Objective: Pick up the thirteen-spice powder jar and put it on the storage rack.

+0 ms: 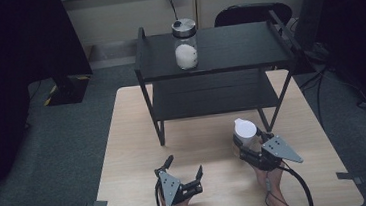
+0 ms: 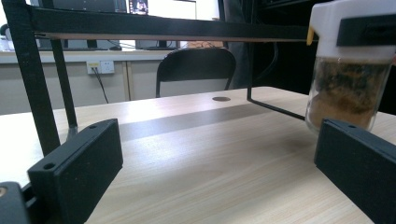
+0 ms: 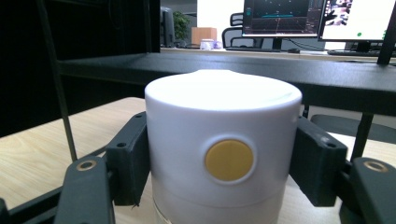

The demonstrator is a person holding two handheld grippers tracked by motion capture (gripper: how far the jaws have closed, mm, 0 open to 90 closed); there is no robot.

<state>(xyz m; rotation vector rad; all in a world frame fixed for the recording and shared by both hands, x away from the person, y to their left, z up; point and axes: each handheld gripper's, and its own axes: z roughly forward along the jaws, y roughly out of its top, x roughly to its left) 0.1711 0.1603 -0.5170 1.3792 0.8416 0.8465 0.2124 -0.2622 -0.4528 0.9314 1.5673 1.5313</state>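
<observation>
Jaws of the right gripper (image 1: pixel 249 146) clamp the white-lidded jar (image 3: pixel 222 154) from both sides, low over the table (image 1: pixel 134 137), just in front of the black shelf rack (image 1: pixel 210 88). The left gripper (image 1: pixel 183 170) rests spread wide with nothing between its jaws. A silver-lidded jar (image 1: pixel 185 43) stands on the rack's top shelf.
</observation>
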